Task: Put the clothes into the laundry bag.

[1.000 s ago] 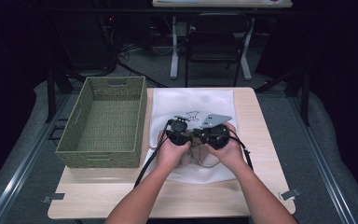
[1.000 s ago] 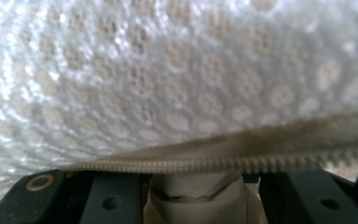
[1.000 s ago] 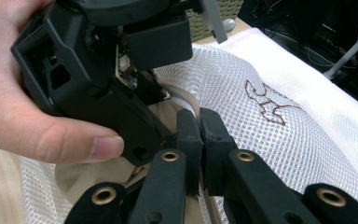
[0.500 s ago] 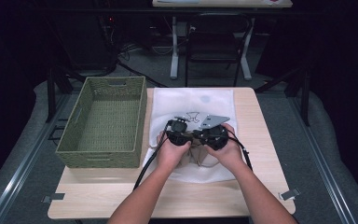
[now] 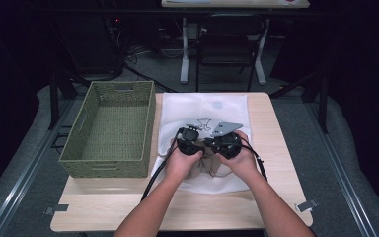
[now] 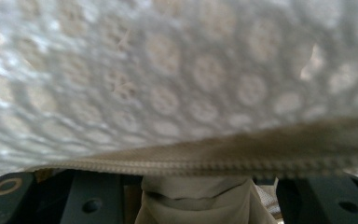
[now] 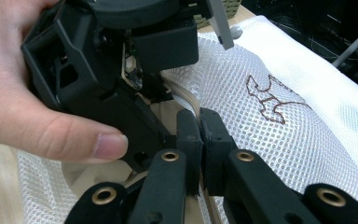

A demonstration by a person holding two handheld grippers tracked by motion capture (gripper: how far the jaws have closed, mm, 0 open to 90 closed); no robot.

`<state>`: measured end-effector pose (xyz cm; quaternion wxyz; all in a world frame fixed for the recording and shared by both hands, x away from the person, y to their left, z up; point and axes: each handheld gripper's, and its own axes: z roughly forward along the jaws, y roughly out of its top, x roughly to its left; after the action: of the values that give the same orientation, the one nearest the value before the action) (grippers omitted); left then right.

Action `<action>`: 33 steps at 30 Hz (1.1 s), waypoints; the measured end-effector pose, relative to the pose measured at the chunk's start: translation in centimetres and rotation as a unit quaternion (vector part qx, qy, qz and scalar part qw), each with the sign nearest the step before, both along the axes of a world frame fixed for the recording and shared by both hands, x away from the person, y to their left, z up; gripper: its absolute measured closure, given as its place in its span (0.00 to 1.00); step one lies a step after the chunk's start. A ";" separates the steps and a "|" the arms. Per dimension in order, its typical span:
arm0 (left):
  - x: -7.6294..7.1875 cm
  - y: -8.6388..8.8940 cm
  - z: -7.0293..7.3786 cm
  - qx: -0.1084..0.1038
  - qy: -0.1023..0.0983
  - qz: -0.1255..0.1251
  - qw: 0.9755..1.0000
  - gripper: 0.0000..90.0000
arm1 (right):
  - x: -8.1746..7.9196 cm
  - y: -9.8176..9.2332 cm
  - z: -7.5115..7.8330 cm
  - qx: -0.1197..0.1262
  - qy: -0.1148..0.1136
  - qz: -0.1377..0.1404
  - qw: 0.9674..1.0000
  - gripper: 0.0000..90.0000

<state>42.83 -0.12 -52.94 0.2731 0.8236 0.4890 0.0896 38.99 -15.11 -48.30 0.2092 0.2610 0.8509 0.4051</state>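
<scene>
Clearly the work in hand is opening the white mesh laundry bag [image 5: 205, 111] that lies flat on the wooden table [image 5: 271, 148], just right of the green woven basket [image 5: 109, 129]. Both grippers meet at the bag's near, beige-trimmed mouth, almost touching one another. The right gripper [image 7: 199, 135] has its jaws pressed together on the beige hem [image 7: 186, 100], a thin fold of it pinched between the pads. The left gripper [image 5: 188, 139] has just been opening its jaws; in its own view the mesh and the zip-like hem [image 6: 223, 156] hang across the picture above the two black jaws, which stand apart with a bunch of beige cloth [image 6: 198, 198] between them, and I cannot tell whether the pads are pressing it. My judgement is that the step is taking hold of the opposing lips of the mouth; the next move calls for the left gripper to settle on one layer only, then for the two hands to draw apart so that the mouth gapes. Room is good to the right and toward the person, where bare table shows; to the left the basket wall stands near, so the left hand has less sideways travel. The bag's far end reaches close to the table's far edge.
</scene>
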 end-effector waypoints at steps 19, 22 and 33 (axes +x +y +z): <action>-1.3 1.2 1.2 -0.033 -0.016 -0.021 0.999 0.42 | 0.1 -0.3 0.2 0.007 -0.001 -0.004 1.000 0.98; -2.0 1.7 1.8 -0.046 -0.022 -0.026 0.998 0.41 | 0.1 -0.3 0.2 0.008 -0.002 -0.005 1.000 0.98; -4.5 2.8 2.0 -0.053 -0.041 -0.041 0.997 0.38 | 0.1 -0.3 0.2 0.006 -0.003 -0.005 1.000 0.98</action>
<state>38.33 2.66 -50.94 0.3395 0.8229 0.4474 0.0862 39.09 -15.39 -48.08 0.2123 0.2655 0.8462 0.4102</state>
